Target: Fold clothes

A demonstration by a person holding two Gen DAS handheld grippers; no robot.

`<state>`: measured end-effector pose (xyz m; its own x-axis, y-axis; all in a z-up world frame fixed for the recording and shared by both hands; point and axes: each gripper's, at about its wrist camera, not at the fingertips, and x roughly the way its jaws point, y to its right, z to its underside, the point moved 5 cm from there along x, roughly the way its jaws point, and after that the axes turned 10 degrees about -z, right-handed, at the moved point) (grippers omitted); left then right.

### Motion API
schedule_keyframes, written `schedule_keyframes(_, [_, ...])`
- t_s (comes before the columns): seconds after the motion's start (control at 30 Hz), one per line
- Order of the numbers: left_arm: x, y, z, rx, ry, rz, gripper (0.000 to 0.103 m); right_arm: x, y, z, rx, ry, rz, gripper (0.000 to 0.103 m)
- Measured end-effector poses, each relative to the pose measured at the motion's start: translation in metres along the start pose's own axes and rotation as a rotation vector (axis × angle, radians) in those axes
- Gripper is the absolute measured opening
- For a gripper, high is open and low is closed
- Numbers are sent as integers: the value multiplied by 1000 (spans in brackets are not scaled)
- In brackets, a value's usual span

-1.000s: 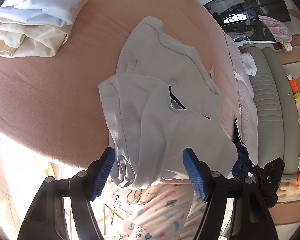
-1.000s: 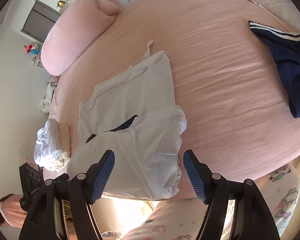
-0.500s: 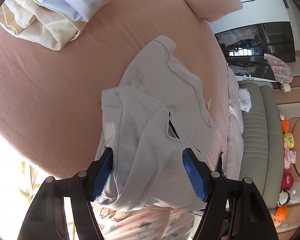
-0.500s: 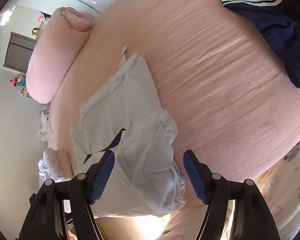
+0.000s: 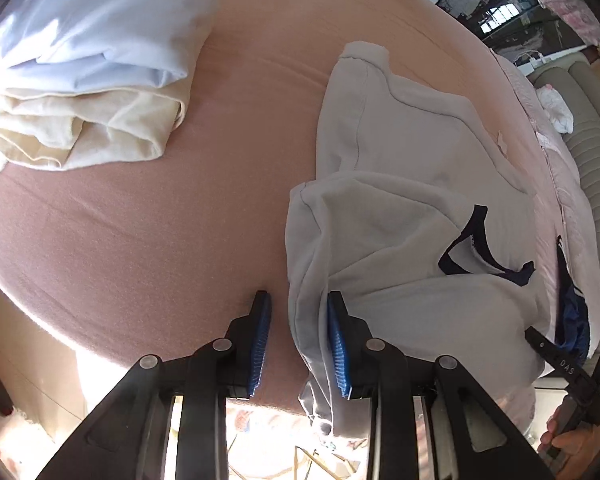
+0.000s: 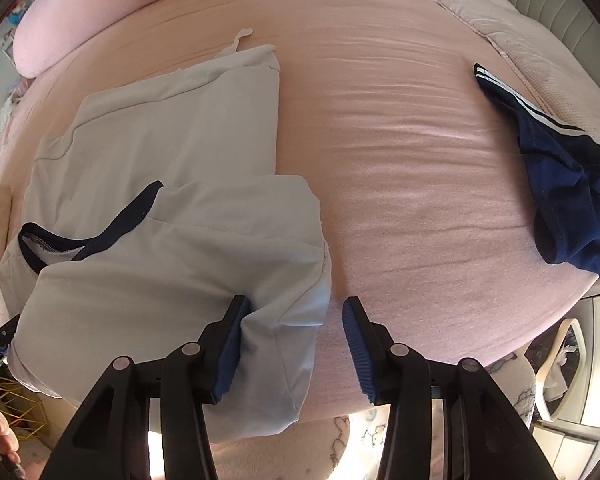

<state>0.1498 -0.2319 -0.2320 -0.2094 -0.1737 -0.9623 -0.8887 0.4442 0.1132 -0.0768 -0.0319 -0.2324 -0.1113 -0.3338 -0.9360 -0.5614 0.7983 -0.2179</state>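
Left wrist view: a pink bed (image 5: 148, 240) carries a pale grey garment (image 5: 412, 216), half folded at its near edge. Beyond it sit folded clothes (image 5: 84, 80); navy shorts (image 6: 560, 184) wait unfolded. Left gripper (image 5: 298, 344) and right gripper (image 6: 292, 344) are closing around its near corners, not yet pinching.

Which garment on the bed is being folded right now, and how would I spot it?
Look at the big pink bed. At its near edge, under both grippers, lies a pale grey top partly folded over itself. Its dark navy neckline trim sets it apart from the navy shorts with white stripes and the stacked cream and light blue clothes.
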Motion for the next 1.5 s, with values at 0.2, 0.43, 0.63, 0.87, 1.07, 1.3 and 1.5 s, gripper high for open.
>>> schedule_keyframes(0.2, [-23, -4, -7, -96, 9, 161, 27, -16, 15, 1, 52, 71, -137, 57])
schedule_keyframes(0.43, [-48, -3, 12, -86, 18, 236, 63, -50, 11, 20, 47, 172, -244, 71])
schedule_keyframes(0.63, [-46, 19, 42, 7, -8, 213, 63, -46, 5, 47, -18, 99, -204, 71])
schedule_keyframes(0.87, [-42, 24, 56, 75, -4, 153, 63, -45, -4, 62, -76, 106, -173, 71])
schedule_keyframes(1.07, [-34, 33, 67, 149, -22, 176, 63, -37, -18, 68, -179, 84, -130, 71])
schedule_keyframes(1.3, [-23, 30, 71, 197, 2, 131, 63, -23, -35, 72, -339, 113, 40, 71])
schedule_keyframes(1.5, [-24, 28, 70, 310, 57, 36, 32, -15, -51, 72, -479, 92, 193, 52])
